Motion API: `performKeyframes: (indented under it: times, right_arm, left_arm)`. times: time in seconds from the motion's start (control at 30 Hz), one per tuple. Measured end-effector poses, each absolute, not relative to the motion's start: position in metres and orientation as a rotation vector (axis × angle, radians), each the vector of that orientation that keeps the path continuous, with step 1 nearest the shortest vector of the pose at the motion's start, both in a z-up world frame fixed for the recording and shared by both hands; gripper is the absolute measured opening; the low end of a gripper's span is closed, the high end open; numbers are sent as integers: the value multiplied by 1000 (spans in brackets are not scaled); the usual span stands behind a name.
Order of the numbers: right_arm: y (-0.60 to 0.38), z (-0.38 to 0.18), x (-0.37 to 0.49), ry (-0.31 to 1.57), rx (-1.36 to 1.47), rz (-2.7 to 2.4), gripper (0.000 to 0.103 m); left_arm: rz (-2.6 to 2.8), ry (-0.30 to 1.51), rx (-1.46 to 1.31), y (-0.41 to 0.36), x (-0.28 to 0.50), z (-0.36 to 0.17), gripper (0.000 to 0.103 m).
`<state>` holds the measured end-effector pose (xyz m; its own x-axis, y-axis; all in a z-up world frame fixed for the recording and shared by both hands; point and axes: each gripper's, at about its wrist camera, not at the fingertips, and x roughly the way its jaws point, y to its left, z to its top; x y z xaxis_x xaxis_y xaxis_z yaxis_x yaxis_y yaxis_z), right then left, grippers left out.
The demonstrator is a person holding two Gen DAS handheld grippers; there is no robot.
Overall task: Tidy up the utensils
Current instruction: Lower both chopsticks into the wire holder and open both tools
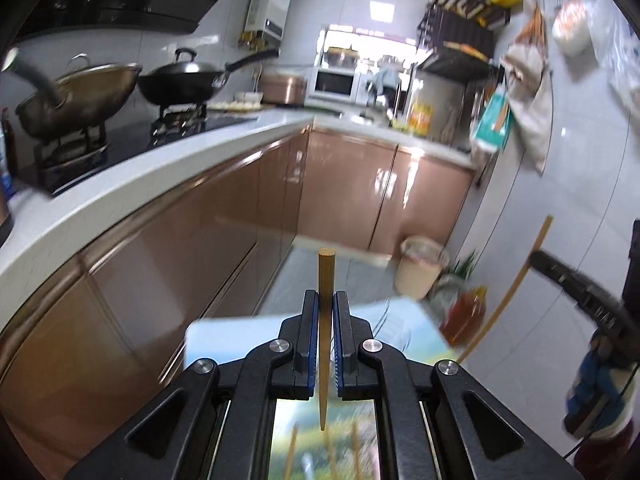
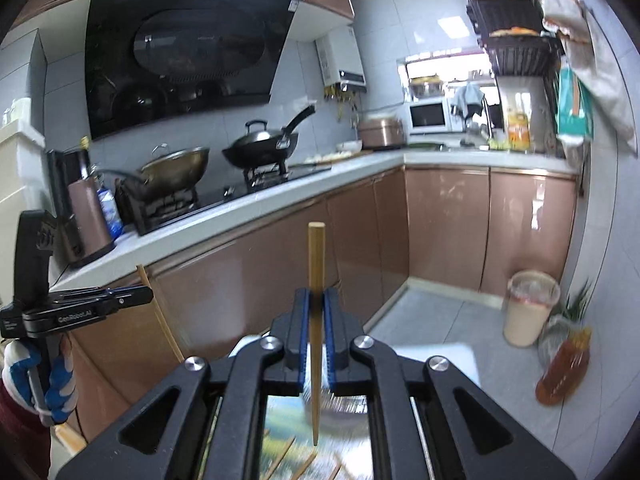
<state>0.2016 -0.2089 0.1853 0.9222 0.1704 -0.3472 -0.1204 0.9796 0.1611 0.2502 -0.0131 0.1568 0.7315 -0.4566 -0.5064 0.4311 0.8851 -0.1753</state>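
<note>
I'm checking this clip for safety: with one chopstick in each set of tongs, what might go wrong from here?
1. Each chopstick is pinched partway along its length, with long ends free, so it may pivot or slip out.
2. The right chopstick's free end, visible in the left view, sits near the left tongs; the two sticks may clash.
3. More chopsticks lie loose below the right tongs and could be scattered on lowering.

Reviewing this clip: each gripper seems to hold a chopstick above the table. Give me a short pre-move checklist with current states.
1. Left gripper shut on its chopstick: ok.
2. Right gripper shut on its chopstick: ok.
3. Both chopsticks stand upright between the fingers, thick end up: ok.
4. More chopsticks left on the mat below: ok, some are visible.
5. Container to drop them into in view: cannot tell.
</note>
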Motion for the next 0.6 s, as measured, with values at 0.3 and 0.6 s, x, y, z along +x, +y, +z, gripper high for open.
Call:
performKeyframes:
  times: [0.3,0.6]
  right_arm:
    - [-226,163,271,338,125,107,7]
    - [-239,81,313,384,141,83,7]
  left_arm:
    - [-499,527,-131,-66,311,140,6]
    - [-465,541,-114,-107,340,69,6]
